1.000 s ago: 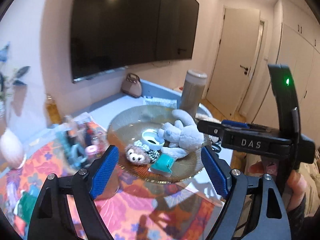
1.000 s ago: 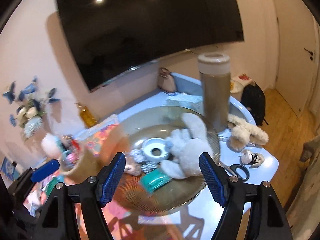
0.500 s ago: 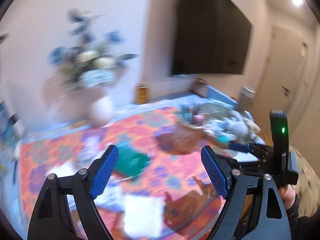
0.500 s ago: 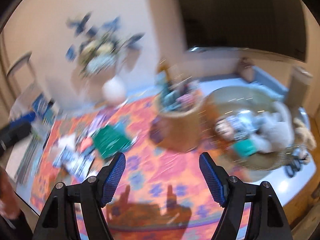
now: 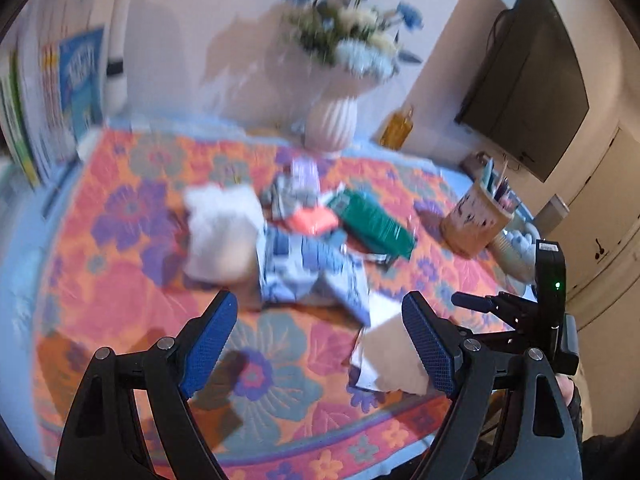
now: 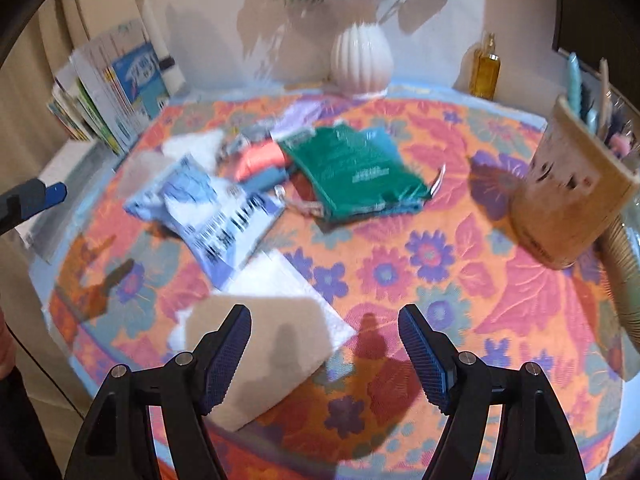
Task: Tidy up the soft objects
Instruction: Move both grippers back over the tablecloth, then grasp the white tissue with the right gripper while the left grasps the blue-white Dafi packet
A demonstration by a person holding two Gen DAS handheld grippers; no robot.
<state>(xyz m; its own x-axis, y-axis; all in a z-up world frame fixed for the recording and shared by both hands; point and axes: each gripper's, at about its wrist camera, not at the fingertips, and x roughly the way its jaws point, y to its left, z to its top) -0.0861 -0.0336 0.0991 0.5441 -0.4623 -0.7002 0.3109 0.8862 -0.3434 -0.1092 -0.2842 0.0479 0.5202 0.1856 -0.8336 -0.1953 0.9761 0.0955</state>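
Both grippers hang over the table [image 6: 540, 320], which wears a bright orange cloth with purple and pink flowers. The left gripper [image 5: 316, 344] has its jaws spread wide with nothing between them; the right gripper [image 6: 324, 348] is likewise wide open and holds nothing.

The soft packets lie in a loose heap on the cloth, ahead of both sets of jaws and apart from them. Straight beyond the left jaws sits a blue and white packet [image 5: 308, 264], with a white soft bundle [image 5: 220, 232] touching it on its left. A green packet [image 6: 352, 168] lies further out, above the gap of the right jaws, and an orange-red packet [image 6: 260, 158] is tucked against its left edge. A white folded piece [image 6: 260, 344] lies nearest, just beyond the right gripper's left jaw and partly behind it.

Off to the right of the right jaws stands a tan holder [image 6: 568, 208] with pens in it. At the far edge a white ribbed vase [image 6: 360, 60] holds flowers, an amber bottle [image 6: 486, 70] beside it. The heap is blurred, so finer detail is unclear.
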